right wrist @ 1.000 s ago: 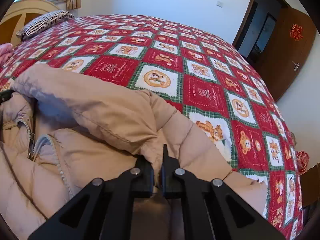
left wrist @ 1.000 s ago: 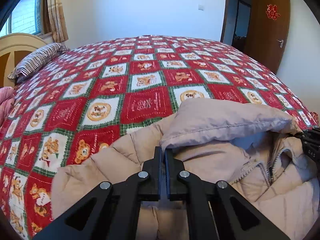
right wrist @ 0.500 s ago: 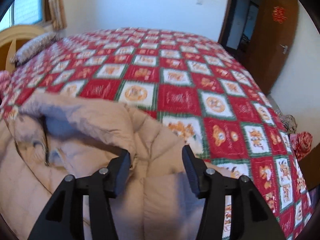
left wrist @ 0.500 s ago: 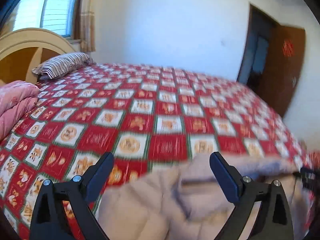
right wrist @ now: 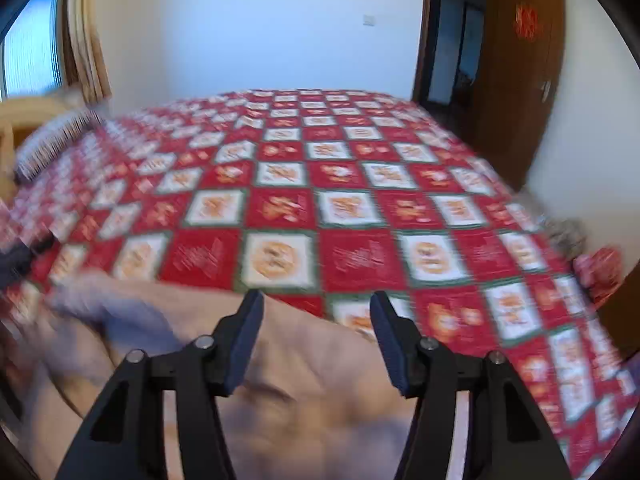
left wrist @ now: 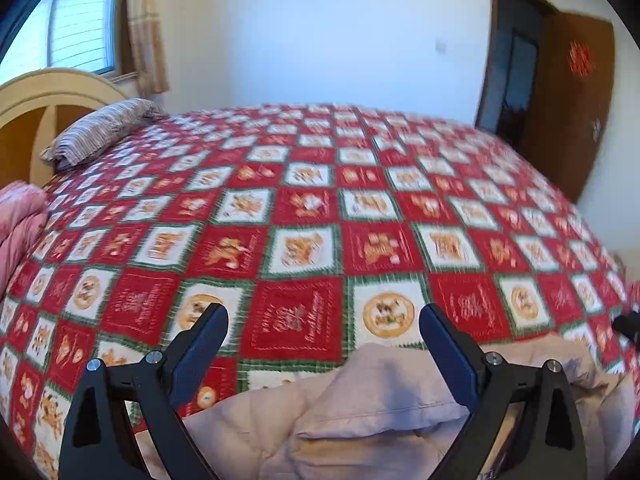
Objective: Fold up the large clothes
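Both grippers have let go and lifted off the beige puffer jacket since a second ago. It lies rumpled, quilted, on the near edge of the red patchwork bedspread. Left gripper gapes wide, empty; right gripper opening, nothing between.

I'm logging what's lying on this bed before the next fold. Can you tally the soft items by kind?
Puffer jacket: 1
Striped pillow: 1
Pink bedding bundle: 1
Patchwork bedspread: 1
Total: 4
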